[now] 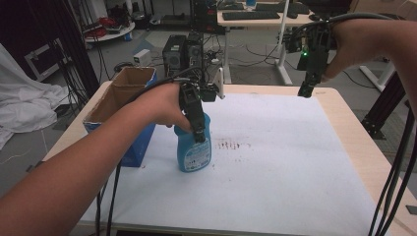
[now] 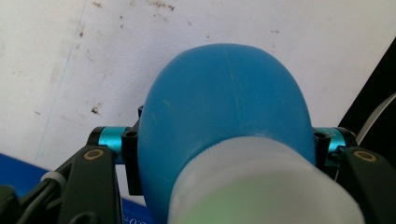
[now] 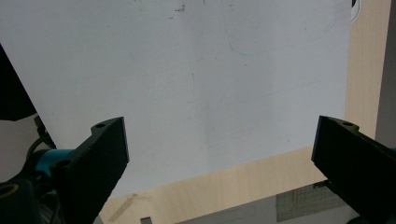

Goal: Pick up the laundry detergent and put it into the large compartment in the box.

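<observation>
Left gripper [image 1: 198, 129] clamped on blue bottle [image 1: 194, 150] neck, keep it vertical, clear the cardboard box [image 1: 123, 91] at 9 o'clock; right gripper [image 1: 306, 90] wide open, empty.
</observation>
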Tool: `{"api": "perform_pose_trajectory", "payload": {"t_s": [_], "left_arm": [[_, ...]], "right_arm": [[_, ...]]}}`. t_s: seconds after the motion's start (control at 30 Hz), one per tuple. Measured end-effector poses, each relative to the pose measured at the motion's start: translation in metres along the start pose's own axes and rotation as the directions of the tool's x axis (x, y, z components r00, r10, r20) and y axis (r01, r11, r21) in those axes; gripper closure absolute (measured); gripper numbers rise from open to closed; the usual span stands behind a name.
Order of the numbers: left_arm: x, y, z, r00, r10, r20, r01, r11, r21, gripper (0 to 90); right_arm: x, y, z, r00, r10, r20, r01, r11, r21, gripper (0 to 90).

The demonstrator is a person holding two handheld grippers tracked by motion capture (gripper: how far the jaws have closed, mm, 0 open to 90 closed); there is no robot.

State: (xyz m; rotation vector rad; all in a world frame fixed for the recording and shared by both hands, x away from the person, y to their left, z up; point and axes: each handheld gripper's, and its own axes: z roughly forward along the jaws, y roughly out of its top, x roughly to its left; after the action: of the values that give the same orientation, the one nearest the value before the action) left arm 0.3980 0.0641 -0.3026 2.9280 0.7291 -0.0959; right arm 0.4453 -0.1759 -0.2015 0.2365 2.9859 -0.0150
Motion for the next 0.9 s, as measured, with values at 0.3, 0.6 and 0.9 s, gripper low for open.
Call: {"api": "perform_pose_trajectory", "payload": {"t_s": [0.3, 0.6, 0.9], "left_arm": [[-0.003, 0.001, 0.0, 0.9998, 0.004, -0.022, -0.004, 1.0, 0.007, 38.9], [-0.004, 0.003, -0.001, 0.9995, -0.019, -0.025, 0.02, 0.9993, 0.032, 39.2], [-0.013, 0.007, -0.023, 0.9995, 0.019, 0.026, -0.021, 0.9959, 0.088, 39.2]], "right_arm": [[0.0, -0.001, 0.002, 1.0, 0.007, 0.003, -0.007, 1.0, 0.005, 2.9], [0.002, -0.001, 0.002, 1.0, 0.002, 0.0, -0.002, 1.0, 0.009, 3.0], [0.0, -0.001, 0.003, 1.0, -0.003, -0.001, 0.003, 1.0, 0.01, 2.9]]}}
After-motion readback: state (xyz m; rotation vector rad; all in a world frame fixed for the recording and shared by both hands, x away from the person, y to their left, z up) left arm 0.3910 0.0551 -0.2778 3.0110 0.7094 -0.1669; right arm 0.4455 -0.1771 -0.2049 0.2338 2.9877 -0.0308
